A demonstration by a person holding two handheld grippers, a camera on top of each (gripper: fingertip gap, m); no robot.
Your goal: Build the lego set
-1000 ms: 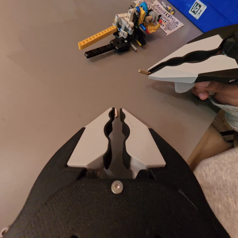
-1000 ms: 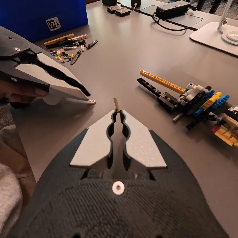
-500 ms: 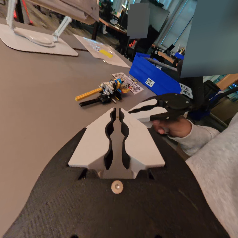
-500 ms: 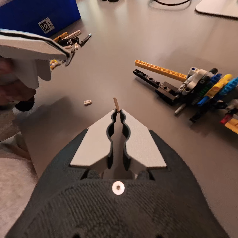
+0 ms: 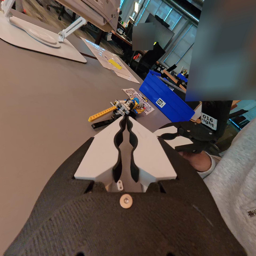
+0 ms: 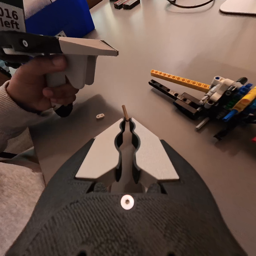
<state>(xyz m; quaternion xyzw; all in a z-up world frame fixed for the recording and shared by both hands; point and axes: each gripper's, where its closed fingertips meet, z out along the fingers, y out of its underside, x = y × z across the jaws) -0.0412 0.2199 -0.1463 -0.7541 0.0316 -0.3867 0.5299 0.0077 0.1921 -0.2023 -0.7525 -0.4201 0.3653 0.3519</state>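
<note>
Right wrist view shows the right tongs (image 6: 127,120) pinching only the end of a thin tan pin (image 6: 124,112), which could slip out before reaching the lego model (image 6: 216,95) far to their right, while the left tongs (image 6: 117,53), lifted off the surface (image 6: 152,41), look nearly closed and empty.

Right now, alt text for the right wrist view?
The right gripper pinches a short tan peg at its jaws' tips, above a grey table. A small white link lies on the table to its left, below the hand-held left gripper; the partly built model sits right.
</note>
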